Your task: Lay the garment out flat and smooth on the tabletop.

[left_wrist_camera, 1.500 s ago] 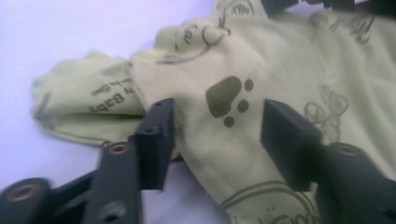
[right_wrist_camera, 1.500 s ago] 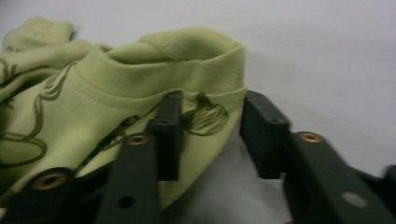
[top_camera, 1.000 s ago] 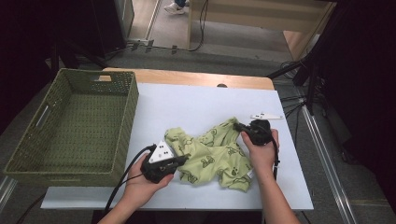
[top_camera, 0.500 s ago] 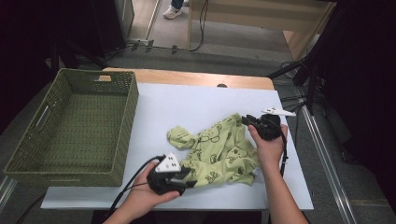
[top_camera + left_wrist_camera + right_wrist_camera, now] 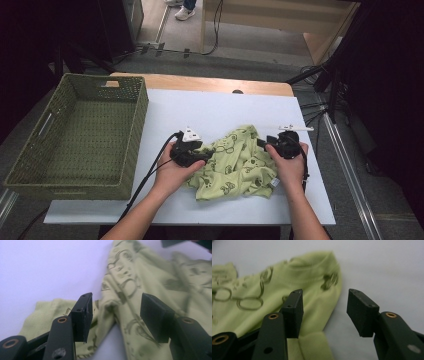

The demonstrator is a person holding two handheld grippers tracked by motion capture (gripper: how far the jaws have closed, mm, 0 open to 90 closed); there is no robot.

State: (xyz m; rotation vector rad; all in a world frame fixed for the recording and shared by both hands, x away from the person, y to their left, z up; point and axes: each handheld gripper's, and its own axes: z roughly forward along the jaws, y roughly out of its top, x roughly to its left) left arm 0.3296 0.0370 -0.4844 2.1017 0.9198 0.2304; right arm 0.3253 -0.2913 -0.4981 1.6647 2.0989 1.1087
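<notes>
Now both your grippers have just been opening: the left gripper [image 5: 209, 154] and right gripper [image 5: 265, 145] stand spread, pinching nothing. Centre-frame, the green shirt [image 5: 237, 165] lies crumpled on the table [image 5: 225, 110]. Closing carelessly could catch several bunched layers together.

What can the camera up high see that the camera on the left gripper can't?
Only the high view has the green woven basket, the wooden table edge, both of the person's hands and the whole white table.

Only the left gripper view gets close enough to show its own two black jaws standing apart, just opened, with a fold of cloth lying loose between them.

Both show the light green printed shirt, crumpled on the white tabletop, and the left gripper.
</notes>
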